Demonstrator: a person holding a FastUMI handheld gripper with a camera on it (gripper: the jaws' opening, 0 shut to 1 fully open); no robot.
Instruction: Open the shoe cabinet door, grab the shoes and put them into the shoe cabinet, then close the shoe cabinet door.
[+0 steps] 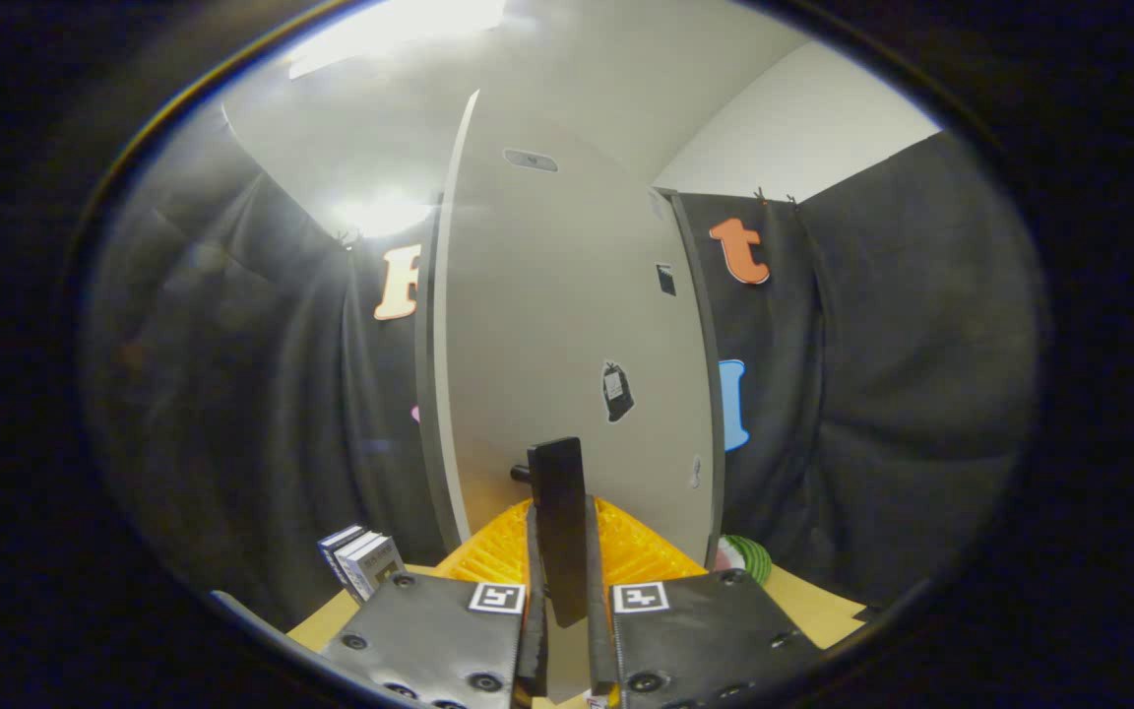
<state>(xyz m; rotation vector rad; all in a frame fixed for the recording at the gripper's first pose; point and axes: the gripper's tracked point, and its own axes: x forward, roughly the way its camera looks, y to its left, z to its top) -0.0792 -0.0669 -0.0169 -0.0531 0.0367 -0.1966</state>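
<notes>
The pale shoe cabinet door (567,325) stands upright right in front of me, and its left edge shows its thickness. A black bar handle (557,483) sticks out from the door low down on a short post. My gripper (564,537) is shut on this handle, with the bar running down between the two fingers (646,556). Both fingers lie against its sides. A few small dark stickers sit on the door face above the handle.
A short stack of books (362,561) stands left of the fingers on the wooden tabletop (808,603). A green striped object (750,557) lies beside the door's lower right corner. Black cloth walls hang on both sides of the cabinet.
</notes>
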